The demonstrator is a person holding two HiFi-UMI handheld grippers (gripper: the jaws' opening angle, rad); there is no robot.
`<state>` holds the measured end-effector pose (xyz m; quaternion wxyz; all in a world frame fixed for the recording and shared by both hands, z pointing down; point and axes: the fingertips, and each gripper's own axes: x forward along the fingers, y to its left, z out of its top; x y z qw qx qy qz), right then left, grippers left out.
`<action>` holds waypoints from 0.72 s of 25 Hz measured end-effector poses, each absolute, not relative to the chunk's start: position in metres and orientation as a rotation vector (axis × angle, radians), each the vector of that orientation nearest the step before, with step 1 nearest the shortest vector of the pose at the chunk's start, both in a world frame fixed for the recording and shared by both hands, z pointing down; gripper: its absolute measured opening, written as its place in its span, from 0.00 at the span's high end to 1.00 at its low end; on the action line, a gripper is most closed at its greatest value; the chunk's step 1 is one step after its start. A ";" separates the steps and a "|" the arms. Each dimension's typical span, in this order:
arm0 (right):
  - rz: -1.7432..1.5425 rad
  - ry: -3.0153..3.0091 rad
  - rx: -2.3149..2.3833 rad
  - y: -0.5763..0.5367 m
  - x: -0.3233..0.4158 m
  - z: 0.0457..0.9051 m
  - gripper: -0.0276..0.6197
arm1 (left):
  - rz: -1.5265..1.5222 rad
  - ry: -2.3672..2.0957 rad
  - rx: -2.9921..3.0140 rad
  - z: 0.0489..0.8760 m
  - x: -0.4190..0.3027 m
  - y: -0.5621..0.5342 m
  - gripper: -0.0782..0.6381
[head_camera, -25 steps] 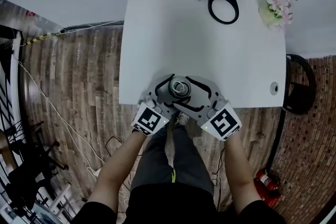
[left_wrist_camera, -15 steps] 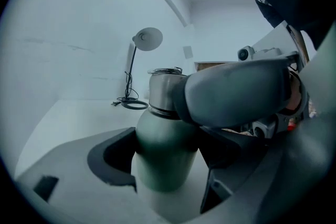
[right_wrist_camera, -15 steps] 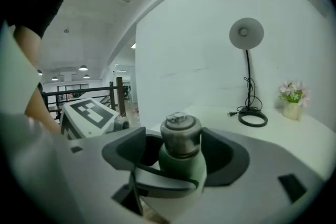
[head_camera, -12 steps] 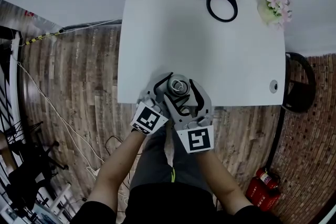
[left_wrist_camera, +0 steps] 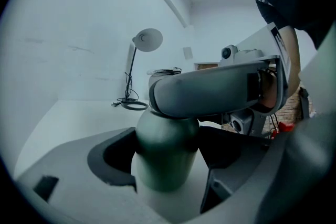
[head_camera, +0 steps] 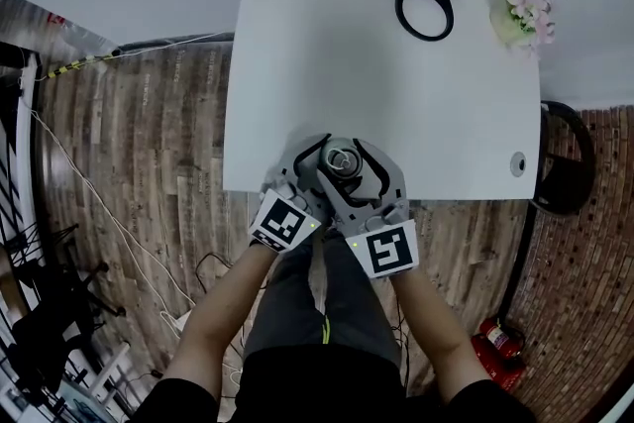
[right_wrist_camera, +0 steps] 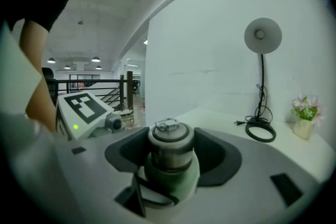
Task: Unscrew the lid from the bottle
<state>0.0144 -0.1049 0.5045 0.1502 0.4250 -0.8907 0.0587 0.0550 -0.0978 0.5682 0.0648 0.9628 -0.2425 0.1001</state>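
Observation:
A dark green bottle (left_wrist_camera: pixel 165 155) with a grey metal lid (right_wrist_camera: pixel 169 141) stands at the near edge of the white table (head_camera: pixel 396 74). My left gripper (head_camera: pixel 325 169) is shut on the bottle's body, its dark pads pressed to both sides (left_wrist_camera: pixel 165 162). My right gripper (head_camera: pixel 347 159) reaches in from the near side, higher up. Its jaws flank the lid (head_camera: pixel 340 158) and are closing, with the pads very near it but not clearly pressing (right_wrist_camera: pixel 169 148). In the left gripper view, one right jaw crosses above the bottle and hides the lid.
A black desk lamp with a ring base and cable (head_camera: pixel 424 0) stands at the table's far right, beside a small pot of pink flowers (head_camera: pixel 522 10). A dark chair (head_camera: pixel 565 158) sits past the right edge. The person's legs are under the near edge, over wood flooring.
The right gripper has swung from the bottle's right side round to the near side, its marker cube now close beside the left one. The left gripper and bottle have stayed put.

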 end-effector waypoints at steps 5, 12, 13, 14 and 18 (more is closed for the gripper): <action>0.195 -2.706 0.890 -0.103 0.005 0.501 0.54 | 0.296 -0.731 2.905 0.568 0.054 -0.099 0.39; 0.246 -2.797 0.449 -0.096 0.005 0.502 0.54 | 0.315 -0.727 2.915 0.568 0.056 -0.098 0.39; 0.249 -2.799 0.395 -0.095 0.005 0.502 0.54 | 0.317 -0.726 2.915 0.568 0.056 -0.098 0.39; 0.243 -2.794 0.348 -0.094 0.005 0.502 0.54 | 0.318 -0.725 2.916 0.568 0.057 -0.098 0.39; 0.169 -2.755 0.212 -0.090 0.003 0.505 0.54 | 0.317 -0.730 2.918 0.569 0.056 -0.098 0.39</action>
